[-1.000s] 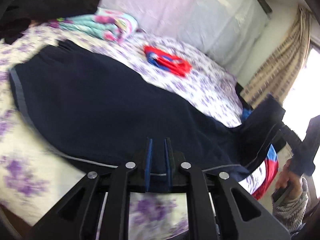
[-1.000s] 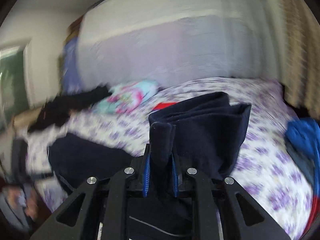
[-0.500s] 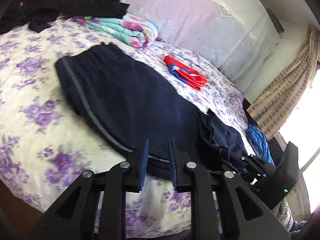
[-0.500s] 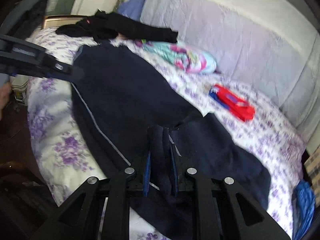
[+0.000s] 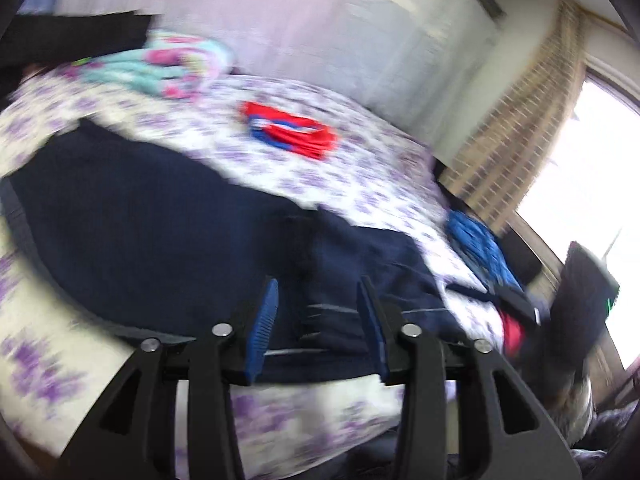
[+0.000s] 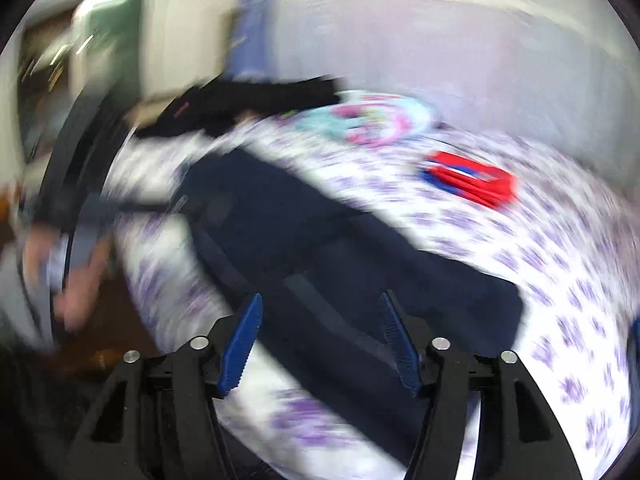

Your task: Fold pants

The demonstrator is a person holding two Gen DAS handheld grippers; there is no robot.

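Dark navy pants (image 5: 168,220) lie spread on a bed with a purple-flowered sheet (image 5: 352,184), one end folded back over the rest near the front edge. My left gripper (image 5: 318,300) hovers just above that folded end; its jaws are opening and no cloth is pinched between the blue pads. In the right wrist view the same pants (image 6: 320,232) stretch across the bed, blurred by motion. My right gripper (image 6: 320,320) hangs over them with its jaws opening wide and nothing held. The other gripper and a hand (image 6: 76,280) show at that view's left edge.
A folded red and blue garment (image 5: 292,134) and a folded turquoise and pink one (image 5: 168,68) lie farther back on the bed. Black clothing (image 5: 68,38) sits at the head end. A blue garment (image 5: 480,248) lies by the right edge, near curtains (image 5: 520,120) and a bright window.
Both grippers were shut on the pants a second ago. The leg end was carried over and laid on the rest, and both jaws have let go and spread apart.
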